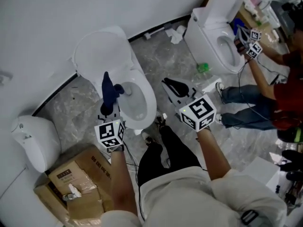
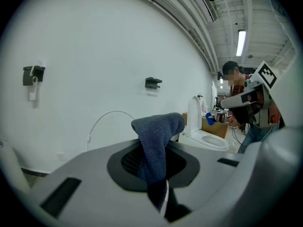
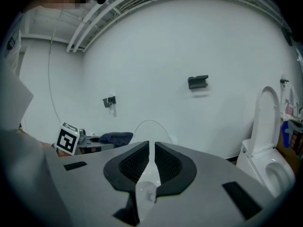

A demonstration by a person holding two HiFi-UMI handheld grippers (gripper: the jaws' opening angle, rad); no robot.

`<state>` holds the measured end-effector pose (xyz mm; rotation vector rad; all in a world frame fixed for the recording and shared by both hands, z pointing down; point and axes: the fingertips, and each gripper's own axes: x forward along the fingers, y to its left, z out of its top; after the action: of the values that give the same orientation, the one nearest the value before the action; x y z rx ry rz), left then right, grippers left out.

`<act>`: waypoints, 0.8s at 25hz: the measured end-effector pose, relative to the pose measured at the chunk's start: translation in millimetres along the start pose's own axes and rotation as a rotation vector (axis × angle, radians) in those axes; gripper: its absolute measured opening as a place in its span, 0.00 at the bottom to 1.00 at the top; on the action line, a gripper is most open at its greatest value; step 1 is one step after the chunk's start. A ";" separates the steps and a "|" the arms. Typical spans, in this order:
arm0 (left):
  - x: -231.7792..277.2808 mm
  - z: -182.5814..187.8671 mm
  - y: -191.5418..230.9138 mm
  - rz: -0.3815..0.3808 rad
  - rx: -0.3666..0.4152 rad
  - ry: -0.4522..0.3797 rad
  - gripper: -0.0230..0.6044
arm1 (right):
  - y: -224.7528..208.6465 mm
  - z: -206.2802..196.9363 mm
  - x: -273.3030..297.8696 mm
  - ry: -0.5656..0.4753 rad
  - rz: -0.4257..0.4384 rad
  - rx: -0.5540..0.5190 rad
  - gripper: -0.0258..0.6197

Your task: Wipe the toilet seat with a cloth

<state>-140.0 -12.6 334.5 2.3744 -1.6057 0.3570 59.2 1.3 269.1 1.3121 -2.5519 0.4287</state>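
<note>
Left tool: clamped on dark blue towelling cloth, bunched upward between pads, over left rim of white ceramic toilet seat; white lid raised. Right tool: jaws narrow, almost touching, nothing between; just right of seat.

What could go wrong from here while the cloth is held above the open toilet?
1. The left gripper pinches only the lower end of the blue cloth. The rest stands loose above the jaws, so it might slip out and drop into the open toilet bowl below.
2. A cardboard box sits close on the person's left, so a sideways or backward step could catch on it.
</note>
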 end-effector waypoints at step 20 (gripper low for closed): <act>-96.4 178.5 -23.4 0.017 0.130 -0.218 0.11 | 70.8 162.2 -53.7 -0.196 0.067 -0.149 0.11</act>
<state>-142.2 18.6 132.7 2.5761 -1.7453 0.2181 19.0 21.7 89.8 1.2745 -2.7321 0.1231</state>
